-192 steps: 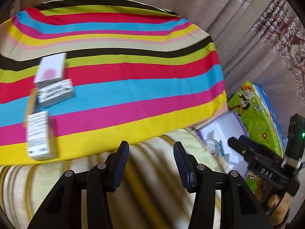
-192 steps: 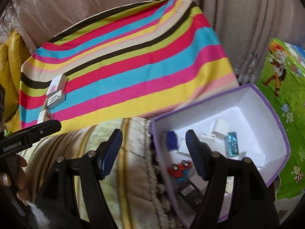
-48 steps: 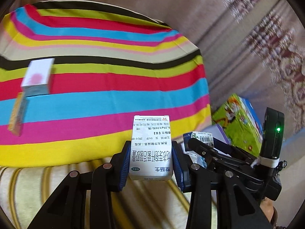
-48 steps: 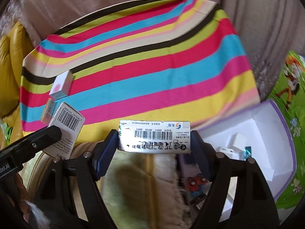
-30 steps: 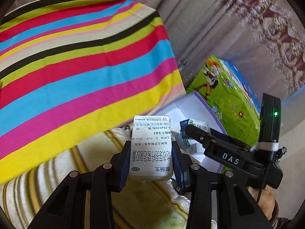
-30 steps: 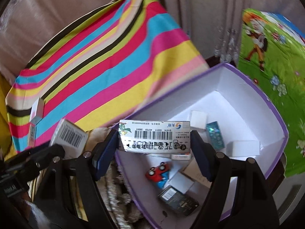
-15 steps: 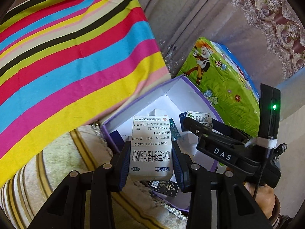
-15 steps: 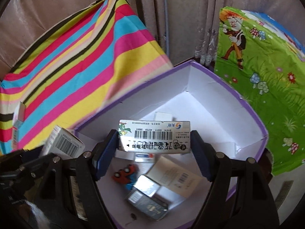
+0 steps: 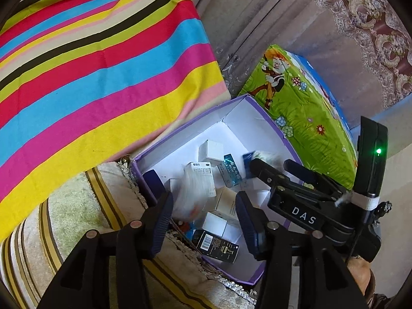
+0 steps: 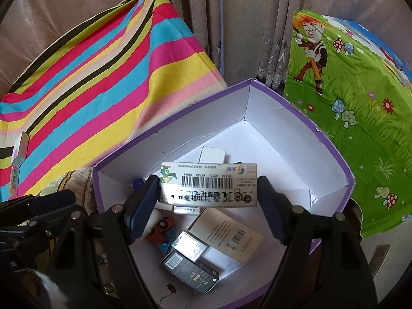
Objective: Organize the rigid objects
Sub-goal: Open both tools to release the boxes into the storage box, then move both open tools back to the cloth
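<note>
A purple cardboard box with white inner walls sits below both grippers, and several small packs lie in it. My left gripper hangs over its near left corner with its jaws opening. A white medicine box, blurred, is dropping free between and beyond the pads, and neither pad touches it. My right gripper is shut on a wide white medicine box with a barcode, held crosswise above the box's middle. The right gripper also shows in the left wrist view.
A striped cloth covers the surface to the left, with two small boxes at its far left. A green cartoon cloth lies to the right. Curtains hang behind. A beige striped cushion borders the box's near side.
Both grippers swung right from the striped cloth to above the purple box. The left jaws have parted and the white medicine box has slipped out. The right still holds its barcode box.
</note>
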